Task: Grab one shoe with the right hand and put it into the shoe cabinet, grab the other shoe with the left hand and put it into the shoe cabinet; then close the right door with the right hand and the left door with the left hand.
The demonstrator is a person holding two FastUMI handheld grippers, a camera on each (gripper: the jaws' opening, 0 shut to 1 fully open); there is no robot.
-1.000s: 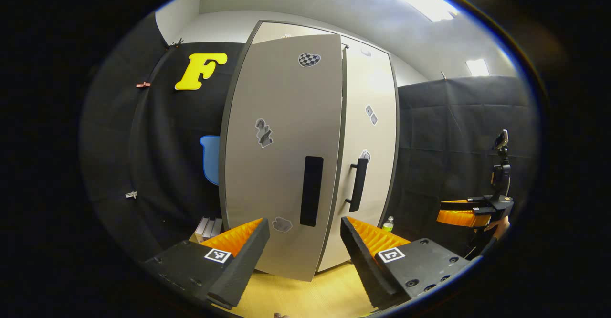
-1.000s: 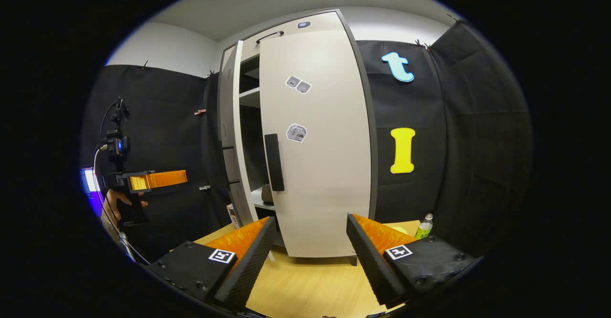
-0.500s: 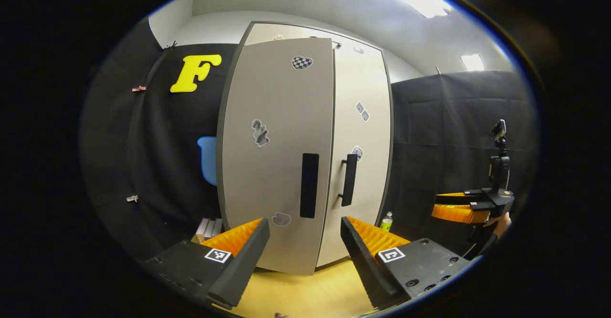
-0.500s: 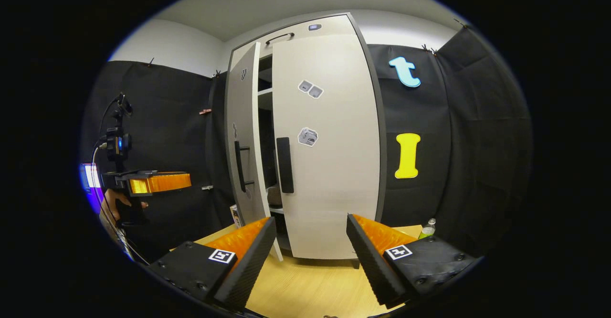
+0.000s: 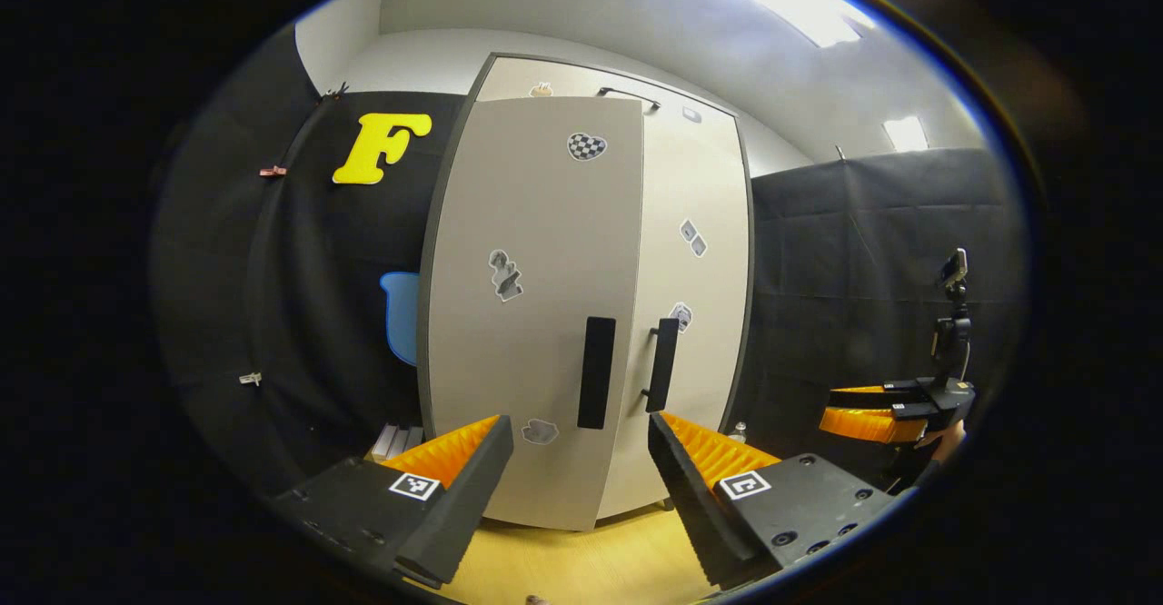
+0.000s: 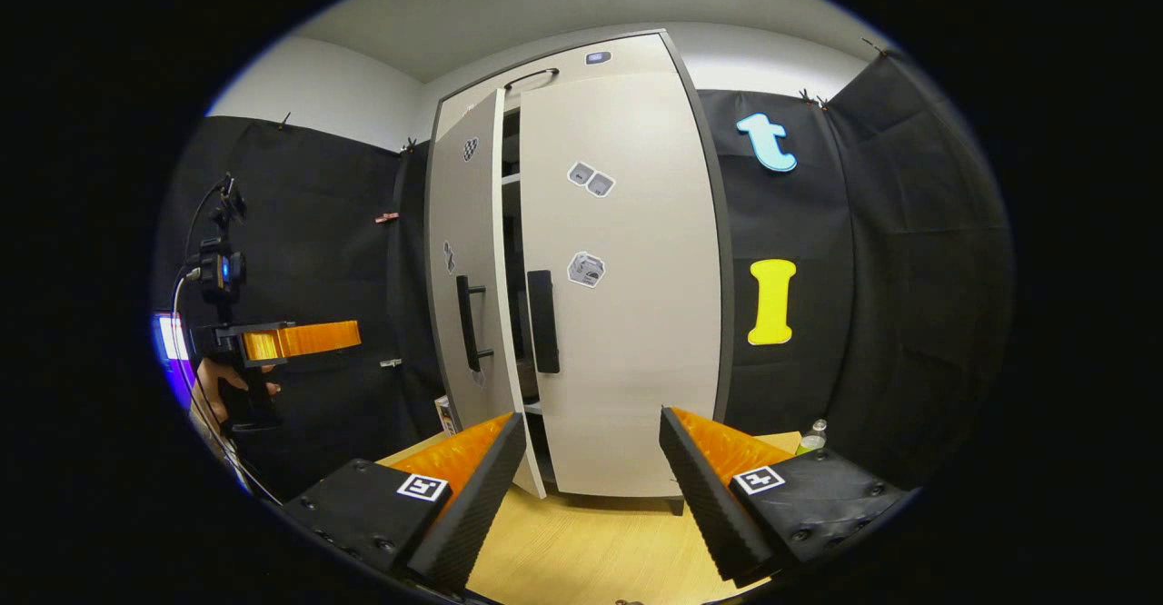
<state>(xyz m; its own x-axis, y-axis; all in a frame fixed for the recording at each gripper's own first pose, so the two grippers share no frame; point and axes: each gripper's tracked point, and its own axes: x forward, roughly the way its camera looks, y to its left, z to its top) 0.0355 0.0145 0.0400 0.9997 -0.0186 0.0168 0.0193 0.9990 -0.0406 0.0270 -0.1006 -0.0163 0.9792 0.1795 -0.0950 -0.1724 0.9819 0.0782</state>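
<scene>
four fingers [image 5: 454,487], two doors [image 5: 527,314]

We could not see the shoes; the cabinet [image 6: 618,251] interior was hidden behind the doors except a dark slit [image 6: 511,251] between them in the right gripper view. What lay on the shelves in that slit was too dark to tell. The stickers [image 5: 505,274] on the left door [image 5: 536,314] were too small to make out. The bottle [image 6: 811,437] was partly hidden behind a finger. The hand [image 6: 213,382] holding the far gripper [image 6: 282,340] was cut off at the picture's edge.
</scene>
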